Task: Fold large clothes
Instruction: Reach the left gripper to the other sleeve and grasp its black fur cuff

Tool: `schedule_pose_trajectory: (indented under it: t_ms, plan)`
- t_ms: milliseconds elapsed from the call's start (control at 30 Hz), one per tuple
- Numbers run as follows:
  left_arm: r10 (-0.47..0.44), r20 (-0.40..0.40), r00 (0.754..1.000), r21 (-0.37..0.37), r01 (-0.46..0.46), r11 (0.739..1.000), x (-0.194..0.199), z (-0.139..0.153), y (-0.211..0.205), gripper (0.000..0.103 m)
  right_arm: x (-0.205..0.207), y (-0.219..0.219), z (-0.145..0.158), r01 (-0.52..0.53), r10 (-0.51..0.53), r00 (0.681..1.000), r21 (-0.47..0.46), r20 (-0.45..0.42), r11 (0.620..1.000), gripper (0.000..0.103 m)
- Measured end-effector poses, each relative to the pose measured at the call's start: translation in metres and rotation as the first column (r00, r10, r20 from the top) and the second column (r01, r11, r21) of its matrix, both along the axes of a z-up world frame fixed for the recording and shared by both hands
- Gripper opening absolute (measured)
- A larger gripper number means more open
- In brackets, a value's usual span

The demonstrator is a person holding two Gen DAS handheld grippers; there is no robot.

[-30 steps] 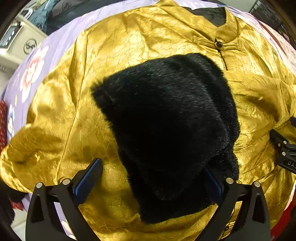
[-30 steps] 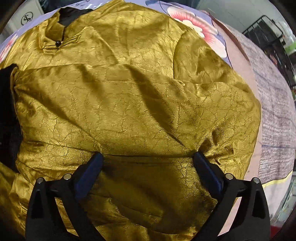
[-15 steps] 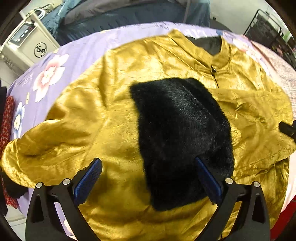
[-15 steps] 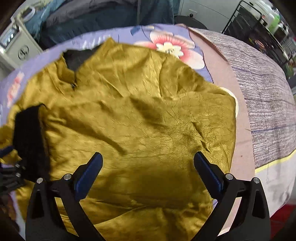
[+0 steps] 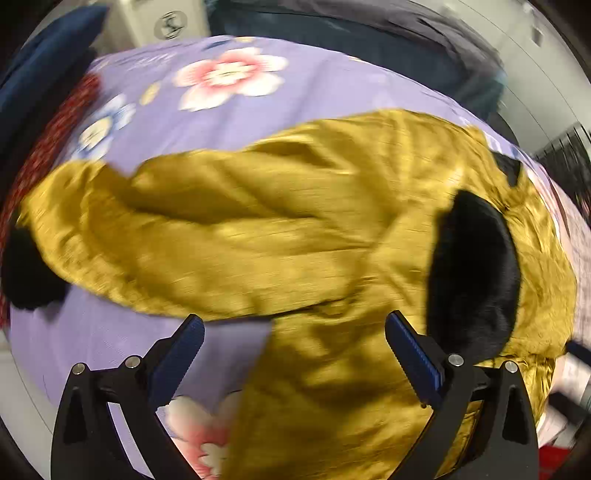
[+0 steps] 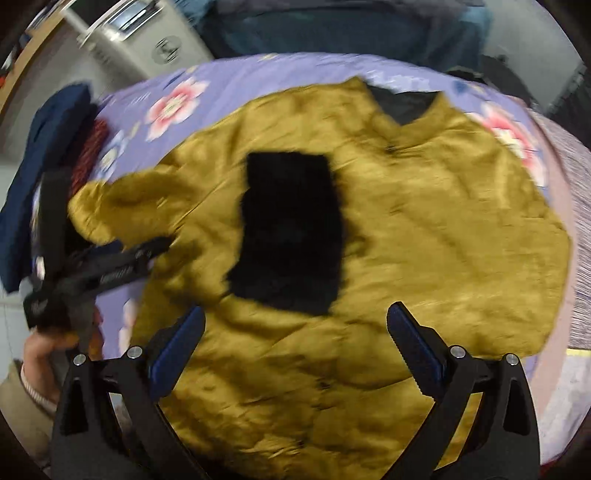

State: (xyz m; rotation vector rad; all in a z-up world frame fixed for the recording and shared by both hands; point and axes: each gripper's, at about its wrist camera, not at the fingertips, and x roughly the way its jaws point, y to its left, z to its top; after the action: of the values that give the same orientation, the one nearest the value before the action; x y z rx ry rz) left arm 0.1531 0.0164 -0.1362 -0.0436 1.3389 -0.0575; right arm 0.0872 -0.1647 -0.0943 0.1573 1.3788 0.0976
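A shiny gold jacket (image 6: 424, 229) with a stand-up collar lies spread on a purple flowered bed cover (image 5: 288, 96). One sleeve is folded across its chest, and that sleeve's black fur cuff (image 6: 291, 232) rests in the middle. The other sleeve (image 5: 192, 229) stretches out to the left and ends in a second black fur cuff (image 5: 26, 266). My left gripper (image 5: 293, 349) hovers open above the jacket's left side, holding nothing. My right gripper (image 6: 295, 343) hangs open over the jacket's hem, also holding nothing. The right wrist view shows the left gripper (image 6: 107, 266) held by a hand at the far left.
A dark blue garment (image 6: 40, 162) and a red patterned cloth (image 6: 88, 147) lie at the bed's left edge. A white appliance (image 6: 147, 44) stands behind the bed. A grey striped blanket (image 6: 580, 192) covers the right side. Dark bedding (image 5: 369, 33) is piled at the back.
Both grippers have lifted up and away from the jacket. The left gripper has swung left, so the outstretched sleeve now fills its view. The folded cuff stays in place.
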Motion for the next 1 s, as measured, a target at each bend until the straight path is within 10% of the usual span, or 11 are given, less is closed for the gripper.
schedule_pose_trajectory:
  t_ms: [400,733,1000]
  plan:
    - [0.315,-0.028,0.949,-0.007,-0.315,0.949,-0.024,-0.017,0.138,0.093,-0.016,0.079,-0.030,-0.136,0.137,0.986,0.014,-0.091,0.991,0.097]
    - [0.580,0.063,0.812,-0.072,-0.576,0.814,-0.015,0.006,0.259,0.091,-0.009,0.073,-0.031,-0.051,0.051,0.994,-0.005,-0.094,0.999,0.097]
    - [0.364,0.068,0.929,0.059,-0.368,0.928,0.032,-0.014,0.245,0.036,-0.008,0.076,-0.033,-0.033,0.029,0.995,-0.036,-0.099,0.999,0.097]
